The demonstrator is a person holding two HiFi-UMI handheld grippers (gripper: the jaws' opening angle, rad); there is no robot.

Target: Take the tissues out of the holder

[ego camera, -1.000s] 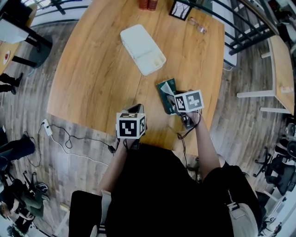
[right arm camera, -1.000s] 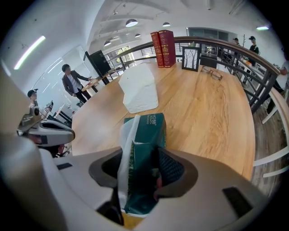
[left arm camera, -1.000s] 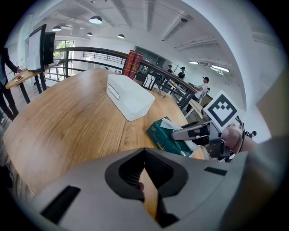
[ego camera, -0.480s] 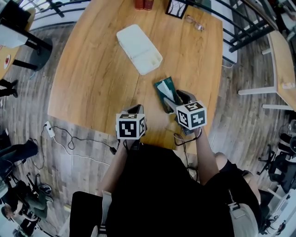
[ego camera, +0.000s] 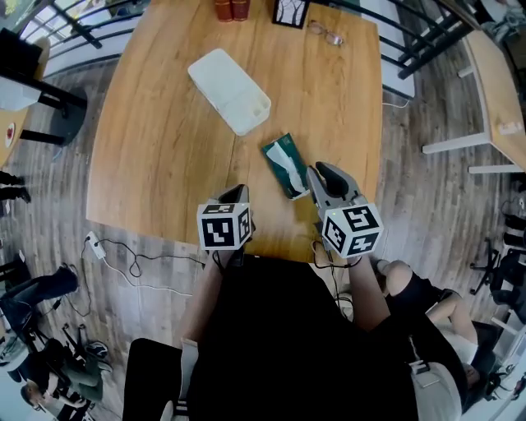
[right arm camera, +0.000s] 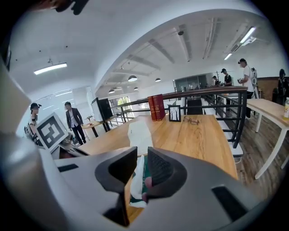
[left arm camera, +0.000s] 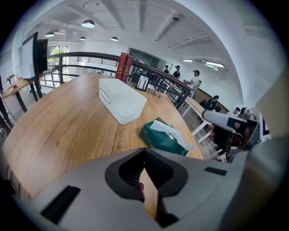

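A green tissue pack (ego camera: 282,160) lies on the wooden table (ego camera: 164,148), with a white tissue (ego camera: 293,178) sticking out of its top. The white holder (ego camera: 230,89) lies apart from it, farther back on the left. My right gripper (ego camera: 316,170) is just right of the pack and off the tissue. Its jaws are closing, with a narrow gap left and nothing pressed between them. In the right gripper view the tissue (right arm camera: 137,180) shows through that gap, beyond the jaws. My left gripper (ego camera: 238,191) rests shut and empty at the table's near edge.
Red books (ego camera: 226,8), a small picture frame (ego camera: 289,11) and glasses (ego camera: 326,34) stand at the far edge of the table. A cable (ego camera: 140,259) trails on the floor at the left. A railing and another table (ego camera: 493,74) are to the right.
My right gripper has drawn back from the tissue pack toward the person, opening and then narrowing. The pack stays on the table. The left gripper has not moved.
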